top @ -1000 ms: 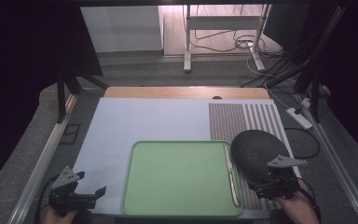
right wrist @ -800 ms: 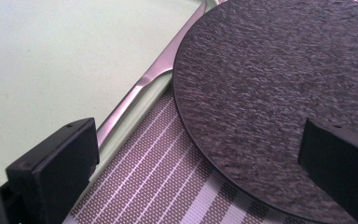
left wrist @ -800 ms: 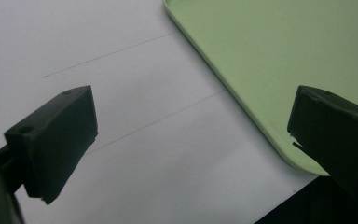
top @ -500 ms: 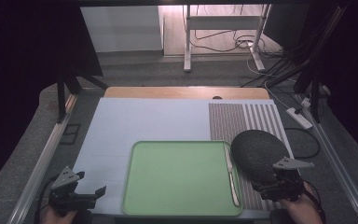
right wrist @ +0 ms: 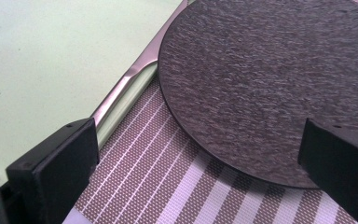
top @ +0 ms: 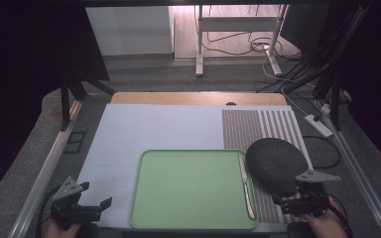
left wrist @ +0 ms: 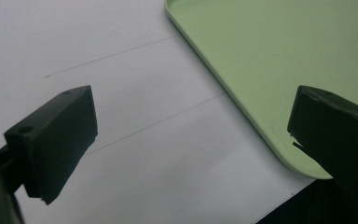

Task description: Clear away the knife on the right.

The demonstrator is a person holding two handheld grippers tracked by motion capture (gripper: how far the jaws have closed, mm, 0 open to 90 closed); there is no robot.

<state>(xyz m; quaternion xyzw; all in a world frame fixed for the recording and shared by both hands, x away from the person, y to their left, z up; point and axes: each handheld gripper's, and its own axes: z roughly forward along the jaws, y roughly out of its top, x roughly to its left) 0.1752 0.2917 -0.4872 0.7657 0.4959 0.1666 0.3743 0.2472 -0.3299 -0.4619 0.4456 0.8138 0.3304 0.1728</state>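
At the near left corner of the counter (top: 144,124) the left tool (top: 87,203) hangs released over white paper, just beside the green tray (top: 188,188). What looks like a metal knife (top: 245,183) lies along the tray's right rim. The right tool (top: 297,201) is spread, gripping nothing, at the near edge of the dark round plate (top: 275,163) on the striped mat (top: 258,129); nothing seems lifted yet, so the work is all ahead.
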